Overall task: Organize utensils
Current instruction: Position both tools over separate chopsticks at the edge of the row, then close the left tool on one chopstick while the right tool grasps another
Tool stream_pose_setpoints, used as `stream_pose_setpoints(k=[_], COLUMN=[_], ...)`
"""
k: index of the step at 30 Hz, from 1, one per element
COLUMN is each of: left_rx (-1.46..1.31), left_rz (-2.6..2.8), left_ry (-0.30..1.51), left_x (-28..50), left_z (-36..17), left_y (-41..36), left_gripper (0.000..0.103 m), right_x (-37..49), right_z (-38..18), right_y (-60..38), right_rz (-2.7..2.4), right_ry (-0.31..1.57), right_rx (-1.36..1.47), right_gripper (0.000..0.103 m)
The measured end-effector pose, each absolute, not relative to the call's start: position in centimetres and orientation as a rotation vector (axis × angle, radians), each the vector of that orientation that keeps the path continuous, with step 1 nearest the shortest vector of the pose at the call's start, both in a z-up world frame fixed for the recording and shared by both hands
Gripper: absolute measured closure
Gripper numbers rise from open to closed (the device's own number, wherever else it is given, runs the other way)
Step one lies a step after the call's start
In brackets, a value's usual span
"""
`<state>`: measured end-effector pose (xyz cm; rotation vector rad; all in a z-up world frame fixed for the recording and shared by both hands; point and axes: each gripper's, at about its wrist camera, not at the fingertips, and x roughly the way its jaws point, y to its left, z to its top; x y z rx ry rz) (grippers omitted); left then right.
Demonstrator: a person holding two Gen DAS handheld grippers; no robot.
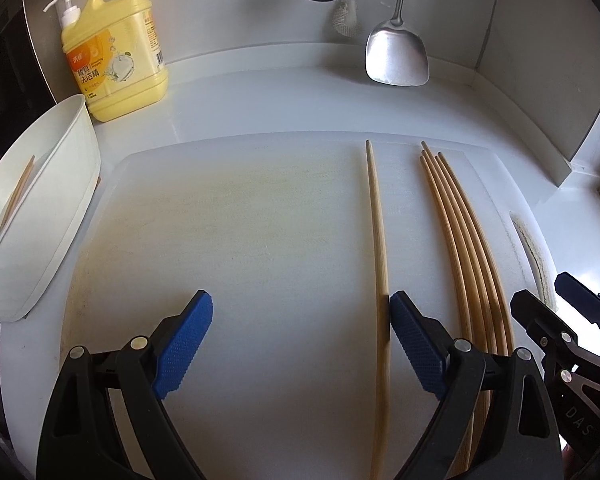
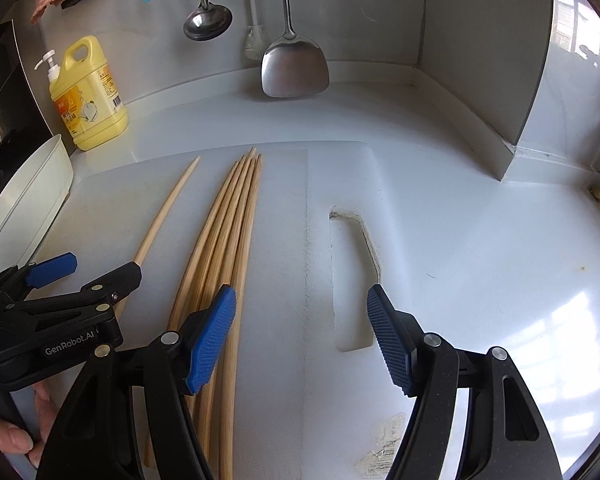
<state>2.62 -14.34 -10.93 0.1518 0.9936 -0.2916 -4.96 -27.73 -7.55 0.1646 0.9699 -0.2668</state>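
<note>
Left claw (image 1: 300,332): wide open, nothing held, one pad just beside the lone chopstick (image 1: 376,224).
Right claw (image 2: 300,332): wide open, empty, one pad over the chopstick bunch (image 2: 228,240).
Chopsticks: lying on the white cutting board (image 1: 240,220) on the desk; one more already in the white bin (image 1: 60,184).
Good way: probably center over the lone stick, squeeze gently, lift flat, carry to bin.

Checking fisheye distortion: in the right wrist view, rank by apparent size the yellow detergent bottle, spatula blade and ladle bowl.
1. Yellow detergent bottle
2. Spatula blade
3. Ladle bowl
Apparent sizes only; the three hang or stand at differing distances.
</note>
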Motion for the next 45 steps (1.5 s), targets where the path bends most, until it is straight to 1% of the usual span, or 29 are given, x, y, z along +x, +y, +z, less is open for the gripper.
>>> stream_pose_setpoints(k=[8, 18, 21, 24, 26, 28, 30, 31, 33, 35, 36, 37, 38, 39, 40, 41, 42, 44, 45], left_rx=[0.143, 0.156, 0.154, 0.143, 0.149, 0.153, 0.146, 0.149, 0.164, 0.179, 0.184, 0.189, 0.193, 0.199, 0.202, 0.204, 0.202, 0.196, 0.187], left_rz=[-0.274, -0.266, -0.261, -0.263, -0.266, -0.270, -0.280, -0.288, -0.316, -0.342, -0.351, -0.359, -0.369, -0.377, -0.386, -0.394, -0.400, -0.408, -0.410], left_ry=[1.004, 1.000, 1.006, 1.014, 1.009, 1.007, 1.013, 1.012, 1.003, 0.992, 0.987, 0.982, 0.977, 0.975, 0.976, 0.980, 0.986, 0.999, 1.007], left_x=[2.8, 3.2, 3.5, 3.7, 3.7, 3.7, 3.7, 3.6, 3.3, 2.9, 2.7, 2.5, 2.4, 2.3, 2.3, 2.2, 2.2, 2.3, 2.4], left_z=[-10.8, -10.8, -10.9, -11.1, -11.1, -11.1, -11.1, -11.0, -10.8, -10.6, -10.5, -10.5, -10.5, -10.4, -10.3, -10.3, -10.3, -10.3, -10.3], left_y=[-13.4, -14.0, -14.1, -14.2, -14.3, -14.4, -14.4, -14.4, -14.7, -15.2, -15.4, -15.6, -15.8, -16.0, -16.2, -16.3, -16.4, -16.4, -16.3], left_gripper=[0.015, 0.014, 0.011, 0.008, 0.008, 0.009, 0.011, 0.014, 0.022, 0.037, 0.040, 0.046, 0.056, 0.061, 0.072, 0.082, 0.085, 0.095, 0.096], right_x=[-4.6, -4.4, -4.2, -4.0, -3.9, -3.8, -3.6, -3.4, -3.3, -3.2, -3.1, -3.1, -3.0, -3.0, -2.9, -2.9, -2.9, -3.0, -3.0], right_z=[-7.7, -8.0, -8.2, -8.4, -8.5, -8.5, -8.5, -8.5, -8.4, -8.4, -8.4, -8.4, -8.4, -8.4, -8.4, -8.4, -8.4, -8.4, -8.3], right_y=[-27.2, -26.5, -26.2, -25.9, -25.9, -25.7, -25.4, -25.3, -25.3, -25.1, -25.0, -24.9, -24.7, -24.5, -24.3, -24.2, -24.2, -24.3, -24.3], right_rz=[-0.264, -0.259, -0.249, -0.243, -0.232, -0.214, -0.201, -0.193, -0.178, -0.170, -0.166, -0.163, -0.160, -0.157, -0.155, -0.155, -0.154, -0.153, -0.151], right_ry=[0.975, 0.962, 0.962, 0.960, 0.958, 0.955, 0.956, 0.956, 0.958, 0.959, 0.958, 0.958, 0.958, 0.959, 0.959, 0.959, 0.958, 0.958, 0.959], right_rx=[0.106, 0.049, 0.038, 0.024, 0.036, 0.041, 0.036, 0.037, 0.048, 0.039, 0.036, 0.031, 0.025, 0.019, 0.016, 0.013, 0.011, 0.017, 0.023], right_gripper=[0.038, 0.038, 0.039, 0.043, 0.048, 0.056, 0.059, 0.061, 0.065, 0.070, 0.073, 0.078, 0.080, 0.085, 0.092, 0.094, 0.095, 0.096, 0.096])
